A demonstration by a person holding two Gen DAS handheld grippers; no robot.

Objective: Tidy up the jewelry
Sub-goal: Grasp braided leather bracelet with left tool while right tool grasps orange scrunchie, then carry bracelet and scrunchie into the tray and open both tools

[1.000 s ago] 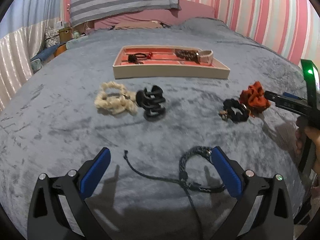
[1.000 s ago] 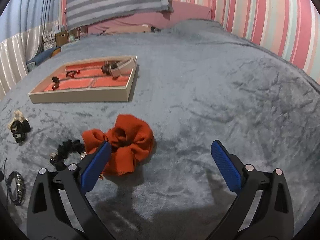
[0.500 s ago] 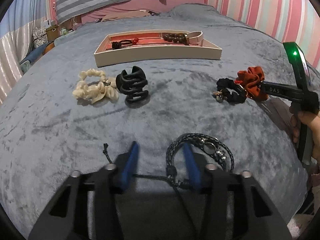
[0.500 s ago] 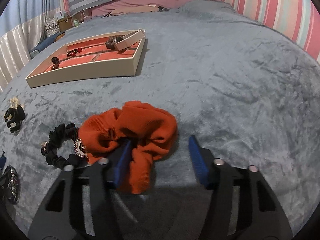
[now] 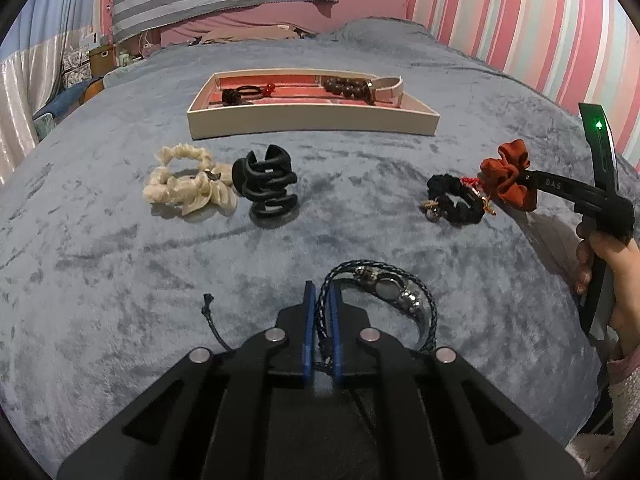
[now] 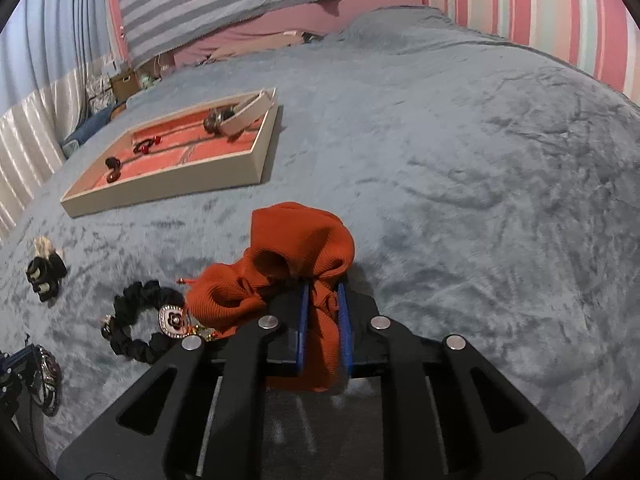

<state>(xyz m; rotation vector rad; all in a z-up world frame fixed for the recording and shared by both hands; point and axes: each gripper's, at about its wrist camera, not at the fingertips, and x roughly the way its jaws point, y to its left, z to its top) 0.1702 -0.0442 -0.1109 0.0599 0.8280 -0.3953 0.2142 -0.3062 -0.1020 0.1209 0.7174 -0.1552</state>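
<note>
Both grippers, wide open a second ago, have now closed on their pieces: the left gripper (image 5: pixel 321 308) pinches the cord of the braided bracelet (image 5: pixel 386 290) low on the grey bed (image 5: pixel 360 232), while the right gripper (image 6: pixel 323 300) clamps the orange scrunchie (image 6: pixel 296 256), lifted beside the black scrunchie (image 6: pixel 138 330). The jewelry tray (image 5: pixel 312 122) lies beyond, the cream scrunchie (image 5: pixel 184 184) touching the black claw clip (image 5: pixel 266 186)

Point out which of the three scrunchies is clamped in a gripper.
The orange scrunchie, pinched in the right gripper. The black scrunchie beside it and the cream scrunchie lie loose on the blanket.
</note>
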